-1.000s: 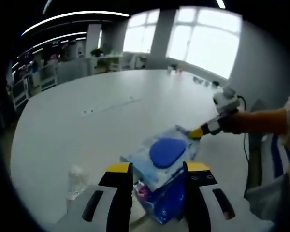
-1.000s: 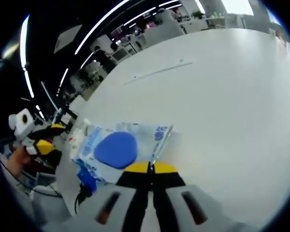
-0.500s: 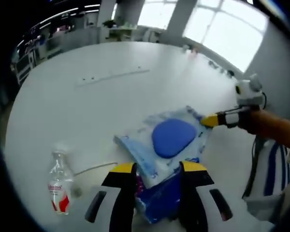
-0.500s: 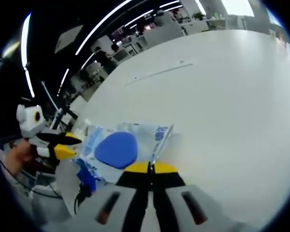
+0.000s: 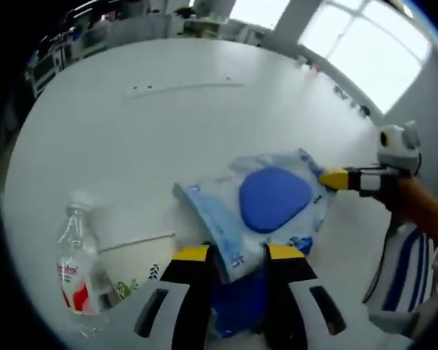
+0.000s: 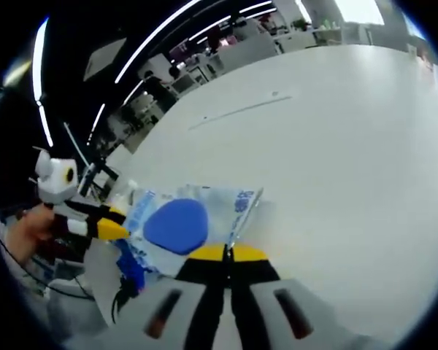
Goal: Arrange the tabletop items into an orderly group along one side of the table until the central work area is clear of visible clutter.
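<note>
The right hand-held gripper [image 6: 226,253] is pinched closed on the edge of a wet-wipes pack [image 5: 259,211] that lies near one side of the white desk [image 5: 168,131]. The left hand-held gripper [image 5: 237,255] has its jaws parted around the pack's near end, not visibly clamped. To shift the pack well, both grips should probably take it low and slide it flat rather than lift by the thin seam, which could tear or crumple.

The pack is soft, glossy printed film, pale blue with a smooth oval blue lid [image 5: 275,198]. Under it sits a darker blue packet [image 5: 237,302]. Just beside are a clear plastic bottle [image 5: 77,259] with a red label and a round white paper bowl [image 5: 135,262].
</note>
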`<state>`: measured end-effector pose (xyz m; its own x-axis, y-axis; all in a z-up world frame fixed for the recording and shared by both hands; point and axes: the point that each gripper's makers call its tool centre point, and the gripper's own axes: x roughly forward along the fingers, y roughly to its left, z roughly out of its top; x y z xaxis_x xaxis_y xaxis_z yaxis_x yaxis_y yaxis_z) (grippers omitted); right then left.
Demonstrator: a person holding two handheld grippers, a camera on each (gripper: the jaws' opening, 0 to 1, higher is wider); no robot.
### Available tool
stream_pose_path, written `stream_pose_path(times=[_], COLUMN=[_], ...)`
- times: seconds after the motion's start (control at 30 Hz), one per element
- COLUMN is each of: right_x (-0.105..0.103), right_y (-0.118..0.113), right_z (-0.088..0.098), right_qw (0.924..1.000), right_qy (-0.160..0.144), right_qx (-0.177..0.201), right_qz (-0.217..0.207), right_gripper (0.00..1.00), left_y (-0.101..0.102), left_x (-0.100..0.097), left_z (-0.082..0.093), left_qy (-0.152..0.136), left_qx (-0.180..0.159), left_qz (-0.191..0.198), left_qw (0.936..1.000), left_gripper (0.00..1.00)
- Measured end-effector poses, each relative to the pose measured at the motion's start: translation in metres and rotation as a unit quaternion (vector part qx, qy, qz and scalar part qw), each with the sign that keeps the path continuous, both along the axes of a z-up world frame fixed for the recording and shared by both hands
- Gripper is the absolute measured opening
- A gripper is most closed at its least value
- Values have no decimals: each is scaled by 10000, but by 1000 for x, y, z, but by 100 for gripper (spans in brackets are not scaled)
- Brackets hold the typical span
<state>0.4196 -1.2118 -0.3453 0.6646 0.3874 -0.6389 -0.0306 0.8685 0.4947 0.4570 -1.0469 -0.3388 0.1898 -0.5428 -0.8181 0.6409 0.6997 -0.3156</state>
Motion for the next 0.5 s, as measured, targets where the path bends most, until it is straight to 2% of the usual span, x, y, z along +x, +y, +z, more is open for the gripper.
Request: stream_pose_path(times=[0.13,0.23,0.33,0.5], right_x=[0,0,1,2], right_y=[-1,-1,0,2], right_z=[0,0,1,5], right_qw=[10000,10000,10000,10000], right_qy=[5,8,-2,-45], right_qx=[3,-15,21,47], right_qz=[-11,-5,-21,-12], right_gripper=[0,0,0,0], left_y=[2,6,5,6], left_x=[2,5,4,3], left_z=[-4,-5,-5,-4], left_qy=[61,-25,42,-1], left_qx=[29,131,85,102], left_qz=[52,32,32,-24], left_qw=[10000,9999,9999,9999], left_gripper=[11,3,1,0])
